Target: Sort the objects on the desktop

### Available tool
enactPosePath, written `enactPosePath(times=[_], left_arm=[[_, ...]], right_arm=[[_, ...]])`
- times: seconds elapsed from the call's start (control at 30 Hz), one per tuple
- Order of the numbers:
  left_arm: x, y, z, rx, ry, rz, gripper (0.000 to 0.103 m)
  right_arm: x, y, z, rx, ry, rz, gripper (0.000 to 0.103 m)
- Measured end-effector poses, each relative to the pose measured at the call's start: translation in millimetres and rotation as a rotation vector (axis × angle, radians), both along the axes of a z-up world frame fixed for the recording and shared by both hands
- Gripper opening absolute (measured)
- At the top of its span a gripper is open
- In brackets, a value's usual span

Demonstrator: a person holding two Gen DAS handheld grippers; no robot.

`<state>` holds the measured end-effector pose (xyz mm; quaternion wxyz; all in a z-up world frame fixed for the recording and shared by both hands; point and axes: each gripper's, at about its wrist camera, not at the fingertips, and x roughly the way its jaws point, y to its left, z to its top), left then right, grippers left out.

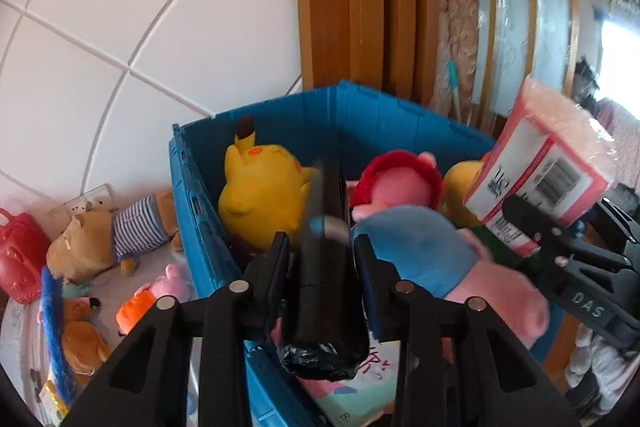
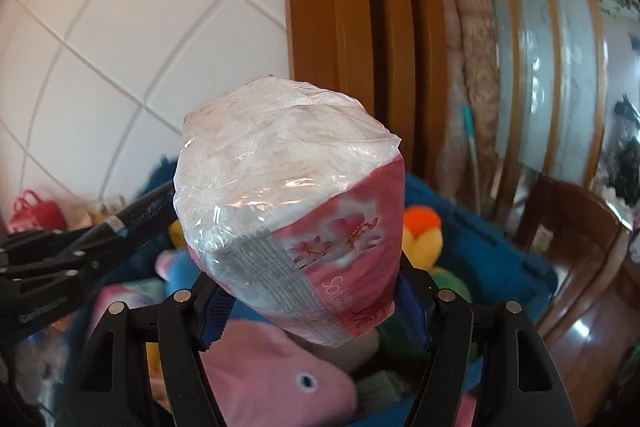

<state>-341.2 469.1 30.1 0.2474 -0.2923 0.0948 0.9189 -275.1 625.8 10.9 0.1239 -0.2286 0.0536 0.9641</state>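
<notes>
The right gripper (image 2: 308,291) is clamping its blue-padded fingers (image 2: 216,311) on the lower end of a soft pink plastic-wrapped pack of tissues with a flower print (image 2: 288,195), and it is holding that pack up in the air above an open blue plastic crate (image 1: 320,115). The pack is looking light and squashy to me; the clear film over its top is crinkling, so I would judge it slippery at the loose ends and best held across the firm middle, where the stacked tissues give the pads something to bite.

The left gripper (image 1: 320,259) is holding a long black folded umbrella (image 1: 324,267) between its fingers, over the near side of the crate. The fingers are sitting on either side of its stiff shaft, though whether they are pressing it tightly I cannot tell. The crinkled fabric end would likely slide.

Inside the crate a yellow plush mouse (image 1: 260,187) and a pink plush pig in a blue dress (image 1: 420,251) are lying. Outside it, on the pale surface to the left, a brown plush bear in a striped shirt (image 1: 108,235) and a red plastic basket (image 1: 20,255) are resting
</notes>
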Motion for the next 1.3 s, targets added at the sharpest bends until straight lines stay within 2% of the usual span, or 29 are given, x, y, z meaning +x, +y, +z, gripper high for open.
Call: enactPosePath(times=[0.03, 0.07, 0.1, 0.13, 0.17, 0.4, 0.53, 0.6, 0.67, 0.77, 0.93, 1.0, 1.1, 1.3], left_arm=[[-0.9, 1.4, -2.8, -0.012, 0.000, 0.012, 0.063], [-0.8, 0.7, -4.5, -0.015, 0.008, 0.026, 0.073], [1.3, -1.5, -3.3, -0.013, 0.018, 0.037, 0.085], [3.4, -3.8, -2.0, -0.012, 0.028, 0.047, 0.086], [2.1, -6.1, -1.9, -0.014, 0.028, 0.054, 0.086], [13.1, -45.6, 6.1, -0.003, 0.031, 0.123, 0.086], [43.8, -97.2, 10.4, 0.024, 0.054, 0.183, 0.086], [62.5, -124.0, 10.8, 0.025, 0.072, 0.210, 0.086], [81.3, -150.8, 11.2, 0.025, 0.090, 0.237, 0.086], [110.7, -197.6, 4.9, 0.039, 0.071, 0.254, 0.086], [158.4, -273.7, -16.2, 0.036, 0.040, 0.333, 0.086], [174.6, -298.3, -21.3, 0.050, 0.034, 0.351, 0.086], [203.1, -333.0, -28.0, 0.041, 0.024, 0.363, 0.086], [246.9, -384.9, -36.1, 0.029, 0.000, 0.396, 0.086]], right_arm=[[-3.2, 2.6, -4.6, -0.006, -0.016, 0.004, 0.075], [-6.5, 5.1, -9.2, -0.013, -0.032, 0.008, 0.076], [-8.6, 6.4, -14.2, -0.022, -0.032, 0.017, 0.082], [-10.8, 7.0, -15.9, -0.028, -0.028, 0.021, 0.095], [-12.9, 7.6, -17.5, -0.033, -0.025, 0.024, 0.102], [-3.8, 4.4, -2.4, -0.035, 0.036, 0.008, 0.103], [26.6, -33.3, 15.1, -0.007, 0.120, 0.055, 0.103], [56.1, -66.6, 26.2, 0.025, 0.194, 0.087, 0.103], [88.5, -99.9, 30.2, 0.086, 0.292, 0.067, 0.103], [134.0, -147.9, 32.9, 0.156, 0.427, 0.035, 0.103], [162.7, -207.6, 14.8, 0.068, 0.298, 0.092, 0.103], [177.8, -233.7, 5.5, 0.076, 0.239, 0.092, 0.103], [206.2, -267.8, -7.1, 0.076, 0.187, 0.094, 0.103], [246.8, -320.8, -18.1, 0.085, 0.142, 0.115, 0.103]])
